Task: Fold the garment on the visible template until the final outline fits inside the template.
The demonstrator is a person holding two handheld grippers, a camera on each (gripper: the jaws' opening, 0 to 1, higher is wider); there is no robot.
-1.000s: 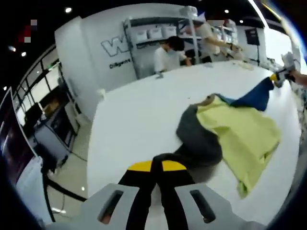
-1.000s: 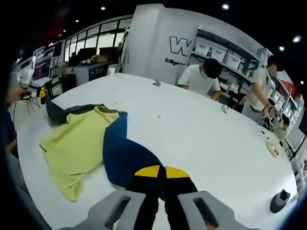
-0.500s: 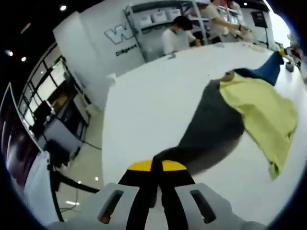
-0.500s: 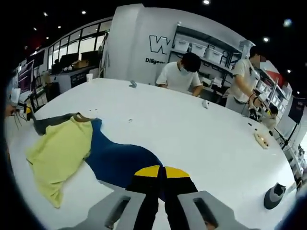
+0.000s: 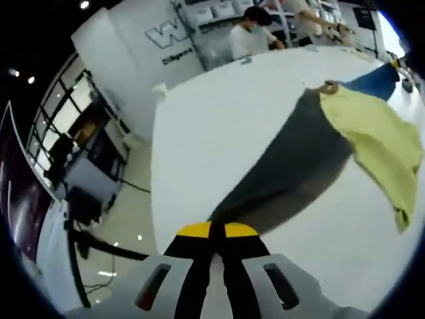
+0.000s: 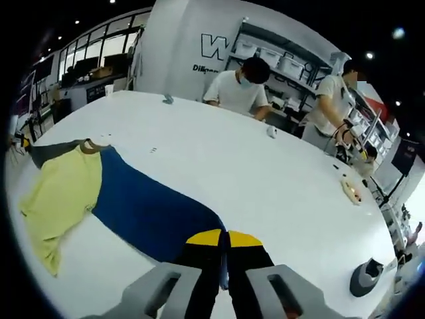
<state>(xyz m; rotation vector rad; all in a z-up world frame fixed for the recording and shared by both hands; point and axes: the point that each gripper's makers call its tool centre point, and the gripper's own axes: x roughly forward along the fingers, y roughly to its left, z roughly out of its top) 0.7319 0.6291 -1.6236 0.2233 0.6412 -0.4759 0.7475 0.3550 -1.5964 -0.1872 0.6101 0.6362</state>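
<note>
We see the left gripper (image 5: pixel 214 234) clamped on the grey sleeve (image 5: pixel 285 166) and the right gripper (image 6: pixel 223 239) on the blue sleeve (image 6: pixel 149 212) (jaws together), the garment (image 5: pixel 378 143) spread across the white table (image 6: pixel 265 179).

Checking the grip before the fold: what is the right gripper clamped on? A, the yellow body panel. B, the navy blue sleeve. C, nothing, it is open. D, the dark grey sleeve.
B: in the right gripper view, the right gripper is shut on the end of the navy blue sleeve, which stretches from its jaws toward the yellow body.
</note>
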